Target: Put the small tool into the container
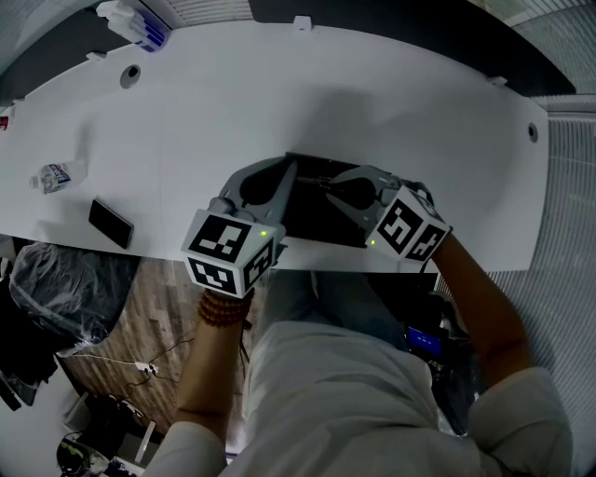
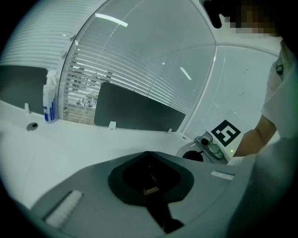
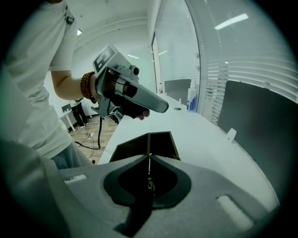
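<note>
A shallow black container [image 1: 314, 227] lies on the white table [image 1: 372, 102] at its near edge. Both grippers hover over it with their tips close together. My left gripper [image 1: 290, 169] has its jaws closed tip to tip [image 2: 148, 153], and I see nothing between them. My right gripper [image 1: 330, 183] is shut too, its tips [image 3: 149, 157] pointing down at the container [image 3: 139, 145]. In the right gripper view the left gripper [image 3: 160, 108] hangs above the container's far end. No small tool shows in any view.
A dark phone [image 1: 110, 222] and a lying plastic bottle [image 1: 56, 174] are on the table's left side. A dispenser bottle [image 1: 135, 23] stands at the far left edge. Dark divider panels [image 2: 139, 111] line the back. The floor drops off just behind the container.
</note>
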`<state>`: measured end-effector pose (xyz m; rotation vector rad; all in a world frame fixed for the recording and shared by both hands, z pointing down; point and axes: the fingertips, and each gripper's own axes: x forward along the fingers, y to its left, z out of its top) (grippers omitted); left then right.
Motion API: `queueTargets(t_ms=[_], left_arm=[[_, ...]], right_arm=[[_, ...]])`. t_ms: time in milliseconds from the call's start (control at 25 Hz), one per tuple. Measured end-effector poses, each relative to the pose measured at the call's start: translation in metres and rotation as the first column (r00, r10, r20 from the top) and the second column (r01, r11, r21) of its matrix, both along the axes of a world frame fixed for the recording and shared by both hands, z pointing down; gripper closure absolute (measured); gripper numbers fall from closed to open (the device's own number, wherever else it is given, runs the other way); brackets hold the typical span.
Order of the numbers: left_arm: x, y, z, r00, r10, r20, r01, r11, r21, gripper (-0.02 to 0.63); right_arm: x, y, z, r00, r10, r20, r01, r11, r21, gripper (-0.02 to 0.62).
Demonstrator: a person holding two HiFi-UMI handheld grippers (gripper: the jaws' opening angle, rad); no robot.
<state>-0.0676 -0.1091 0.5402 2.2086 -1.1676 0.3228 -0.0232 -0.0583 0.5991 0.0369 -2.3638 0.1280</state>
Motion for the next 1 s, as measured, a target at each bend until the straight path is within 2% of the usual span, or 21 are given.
queueTargets(t_ms=[360,480,720,880,1000], left_arm=[[0.002,0.004,0.005,1.000,0.009,0.003,-0.009,1.000,-0.006,0.603],[0.004,0.005,0.002,1.000,0.015,0.004,-0.015,1.000,-0.002,0.603],[0.003,0.005,-0.009,1.000,0.028,0.011,-0.028,1.000,0.008,0.603],[0.005,0.003,-0.025,0.999,0.035,0.013,-0.036,0.999,0.027,0.603],[0.006,-0.002,-0.042,0.999,0.042,0.014,-0.042,0.998,0.052,0.603]], right_arm=[[-0.003,0.001,0.002,1.000,0.001,0.011,-0.001,0.999,-0.032,0.583],[-0.003,0.000,0.000,0.999,0.021,0.026,-0.019,0.998,-0.059,0.560],[-0.005,-0.004,-0.006,0.997,0.055,0.046,-0.051,0.996,-0.068,0.560],[-0.005,-0.012,-0.027,0.991,0.104,0.087,-0.100,0.994,-0.051,0.568],[-0.003,-0.027,-0.051,0.976,0.173,0.133,-0.170,0.985,-0.029,0.592]])
